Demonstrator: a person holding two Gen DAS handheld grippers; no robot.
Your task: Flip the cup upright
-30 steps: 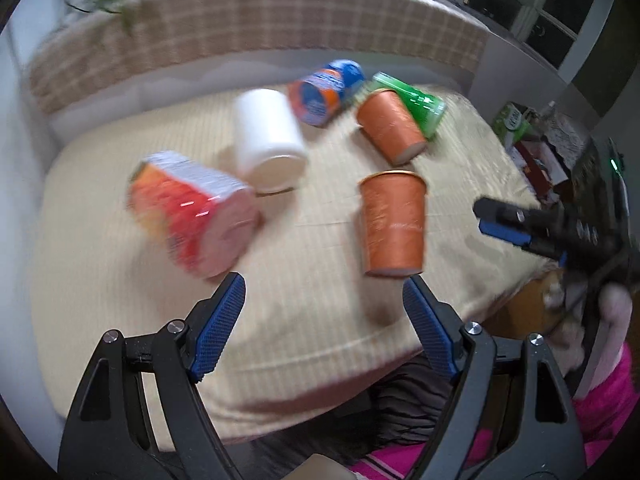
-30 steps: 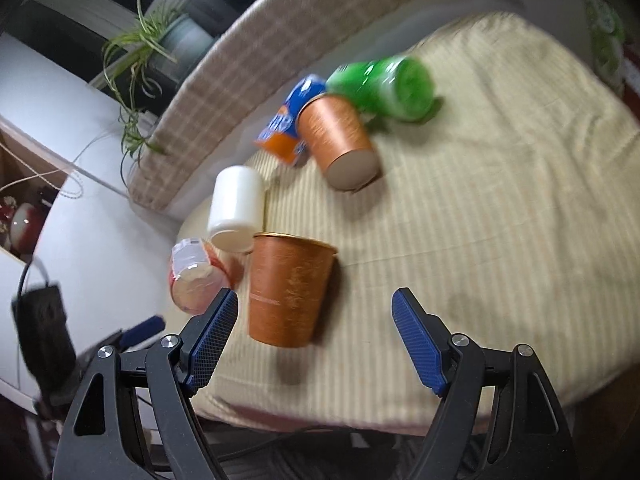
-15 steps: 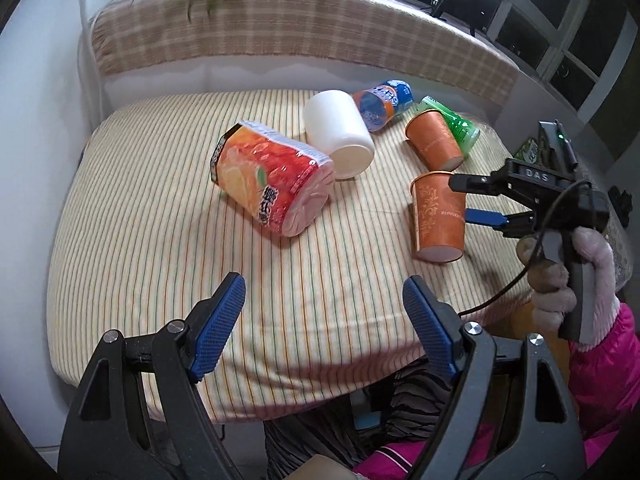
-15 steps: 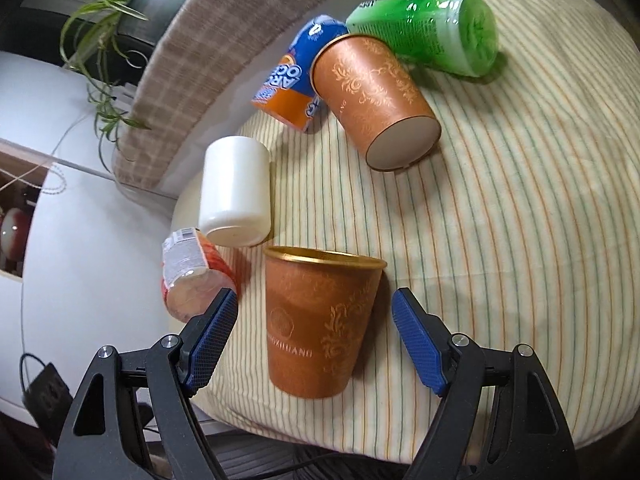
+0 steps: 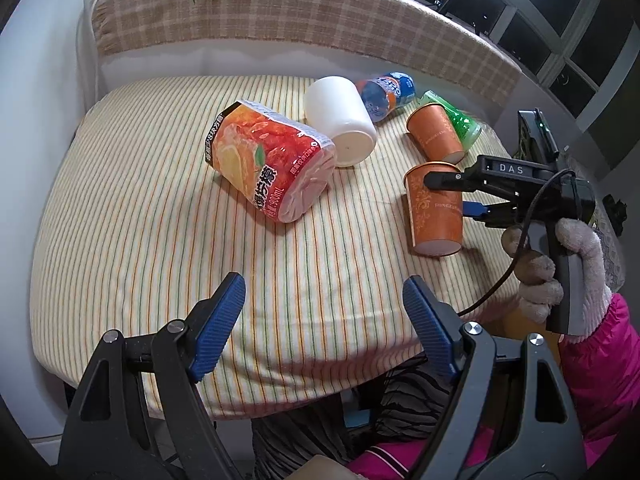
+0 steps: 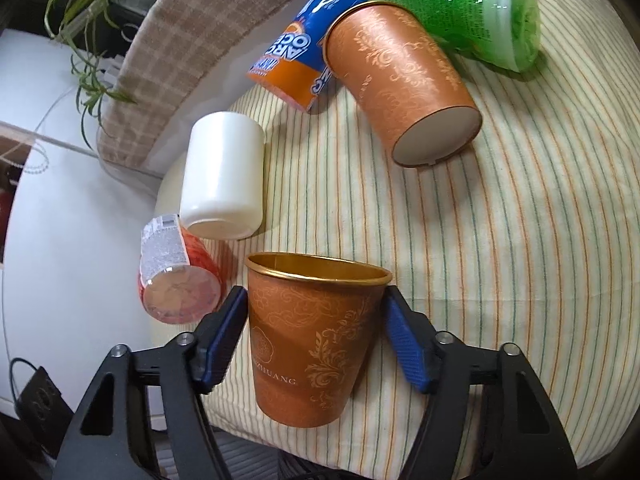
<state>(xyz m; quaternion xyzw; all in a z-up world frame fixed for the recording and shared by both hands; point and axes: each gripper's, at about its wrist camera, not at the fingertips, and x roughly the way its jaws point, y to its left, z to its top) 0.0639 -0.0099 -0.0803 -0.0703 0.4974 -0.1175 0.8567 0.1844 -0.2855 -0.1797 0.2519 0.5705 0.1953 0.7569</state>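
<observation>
Right gripper (image 6: 312,340): you have brought it in over the last second, from well short of the cup to straddling it; the jaws now stand apart with one blue pad at each side of the cup wall, just below the rim. Whether the pads already touch the paper I cannot tell.
Orange paper cup (image 6: 316,344): it lies on its side near the front edge of the table, gold-rimmed mouth pointing away from you and its base toward you. It has not moved while you closed in.
What that means: the approach looks done and the grasp is the step in hand; the flip itself is not yet begun. Close gently, since thin paper may buckle, then tip the cup onto its base.
Left gripper (image 5: 322,322): it has pulled back and risen, and now hangs over the front edge with its jaws wide apart, holding nothing.
Table (image 5: 132,208): a striped cloth covers it.
Orange juice bottle (image 5: 272,166): on its side left of the cup, well apart from it.
White cup (image 6: 224,176): lying just behind the juice bottle.
Second orange cup (image 6: 400,80): on its side farther back, leaning against the blue soda bottle (image 6: 304,56) and the green bottle (image 6: 468,16).
</observation>
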